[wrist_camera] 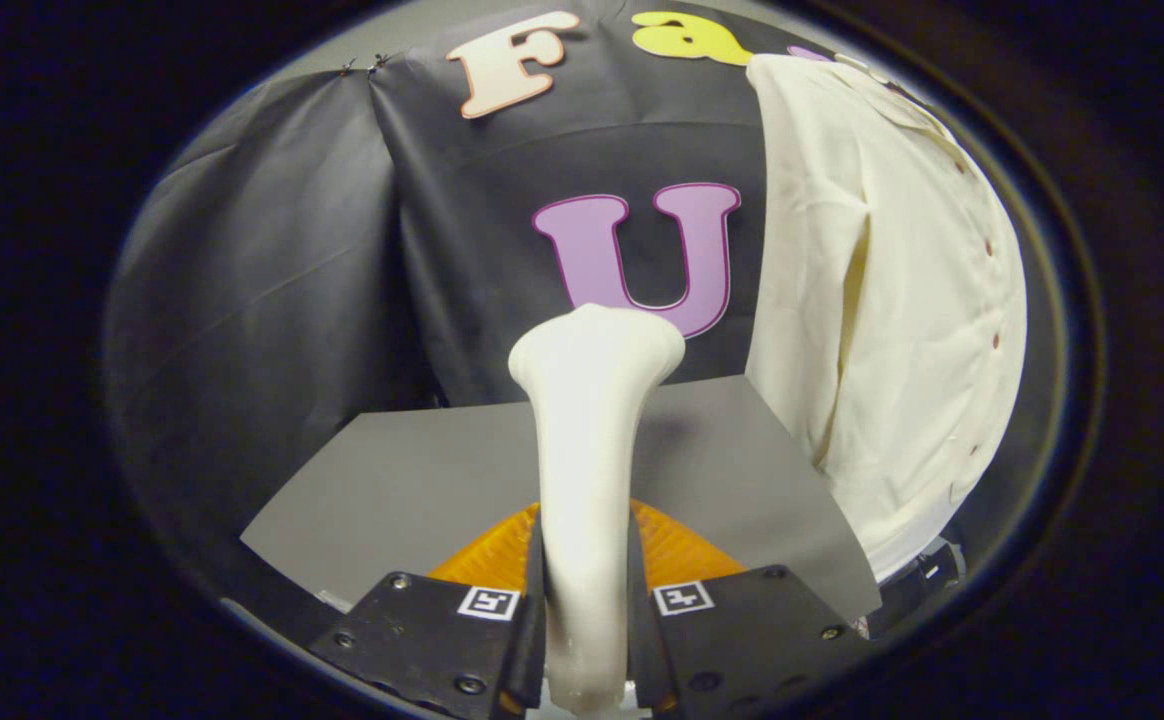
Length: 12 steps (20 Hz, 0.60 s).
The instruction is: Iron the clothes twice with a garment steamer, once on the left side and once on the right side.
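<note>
1. Your gripper [587, 620] is clamped on the garment steamer [587, 450] — both fingers press its smooth, rigid handle, the head rising beyond them.
2. The cream shirt [882, 300] hangs off to the right, apart from the head — soft, light cloth, likely to sway under pressure.
3. Grip low; the handle looks slippery.

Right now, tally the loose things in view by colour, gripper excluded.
White or cream: 2, the garment steamer held between the fingers, both pressing on its handle, and the shirt hanging beyond it to the right.
Grey: 1, the table.
Orange: 1, the ribbed piece under the steamer; what it is, I cannot tell.
Total: 4
</note>
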Each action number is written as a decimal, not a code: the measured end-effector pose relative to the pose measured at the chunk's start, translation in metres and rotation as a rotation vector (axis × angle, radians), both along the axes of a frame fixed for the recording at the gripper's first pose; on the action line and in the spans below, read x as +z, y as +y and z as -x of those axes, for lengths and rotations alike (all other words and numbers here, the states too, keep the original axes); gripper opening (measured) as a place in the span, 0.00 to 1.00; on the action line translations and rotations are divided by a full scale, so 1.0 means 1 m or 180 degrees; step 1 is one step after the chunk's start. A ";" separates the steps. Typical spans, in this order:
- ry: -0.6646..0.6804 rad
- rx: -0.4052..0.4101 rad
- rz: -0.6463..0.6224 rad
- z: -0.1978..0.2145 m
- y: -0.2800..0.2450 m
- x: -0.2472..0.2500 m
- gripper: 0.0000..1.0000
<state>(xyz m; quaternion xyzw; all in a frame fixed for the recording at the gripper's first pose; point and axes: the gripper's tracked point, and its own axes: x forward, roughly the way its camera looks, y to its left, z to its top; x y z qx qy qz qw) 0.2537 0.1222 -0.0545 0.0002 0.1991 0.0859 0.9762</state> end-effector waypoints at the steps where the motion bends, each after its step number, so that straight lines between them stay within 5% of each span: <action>1: -0.0083 0.0043 0.0003 0.002 0.000 0.005 0.35; 12: -0.0772 -0.0209 -0.0140 0.038 -0.096 0.089 0.34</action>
